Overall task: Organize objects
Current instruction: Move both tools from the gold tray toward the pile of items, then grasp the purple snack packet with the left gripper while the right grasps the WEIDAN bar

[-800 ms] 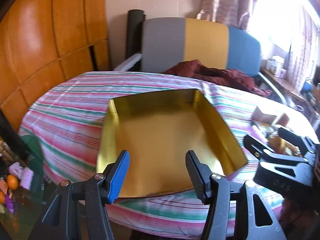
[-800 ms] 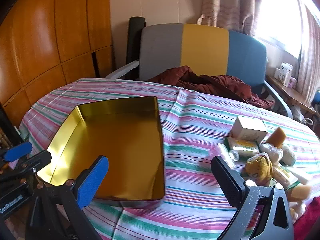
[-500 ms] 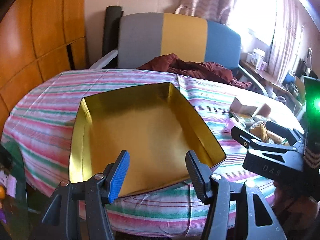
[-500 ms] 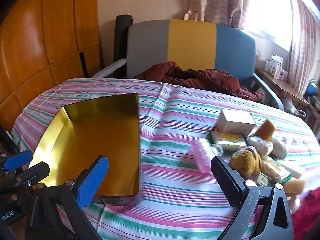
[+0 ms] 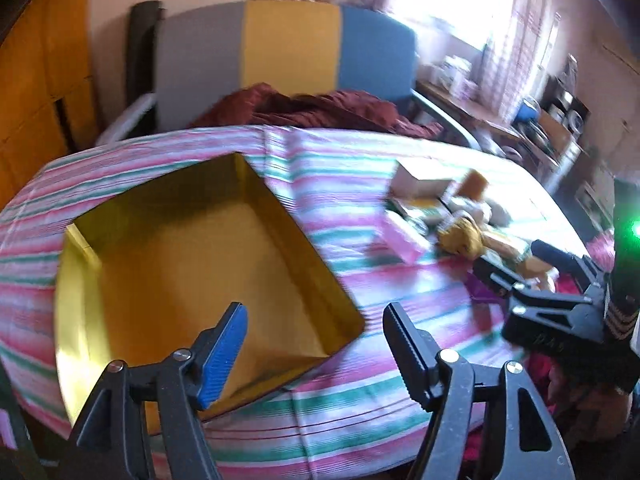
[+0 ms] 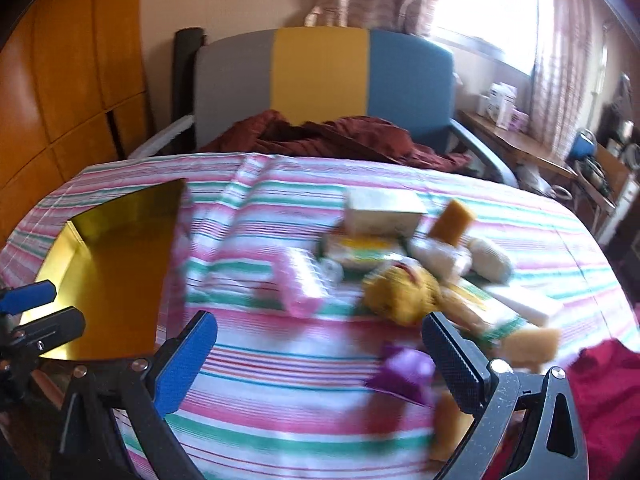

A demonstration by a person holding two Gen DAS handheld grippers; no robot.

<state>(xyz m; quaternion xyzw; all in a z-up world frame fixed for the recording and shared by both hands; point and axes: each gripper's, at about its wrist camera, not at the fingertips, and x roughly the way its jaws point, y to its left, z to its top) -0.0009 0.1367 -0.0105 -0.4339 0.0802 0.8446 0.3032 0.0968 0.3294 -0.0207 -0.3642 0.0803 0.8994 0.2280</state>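
Observation:
An empty gold tin [image 5: 200,264] lies on the striped tablecloth [image 5: 340,392], left of a blurred heap of small items. In the heap are a white box [image 6: 380,208], a pink pack [image 6: 300,284], a yellow plush toy [image 6: 400,292], a tan sponge [image 6: 452,220] and a purple piece [image 6: 404,372]. My left gripper [image 5: 314,320] is open above the tin's near right corner, holding nothing. My right gripper [image 6: 318,328] stands wide open over bare cloth just short of the heap, the purple piece by its right finger. Each gripper shows at the edge of the other's view, the right gripper [image 5: 532,280] and the left gripper [image 6: 36,308].
A chair with a grey, yellow and blue back [image 6: 320,80] stands behind the table, a dark red cloth [image 6: 340,136] on its seat. Wooden panels [image 6: 60,80] line the left wall. A cluttered side shelf [image 6: 520,140] runs under the window. Red fabric [image 6: 600,380] lies at the near right.
Both grippers have swung to the right. The tin has slid leftward in both views and the heap has come closer to the right gripper; the purple piece has come into sight.

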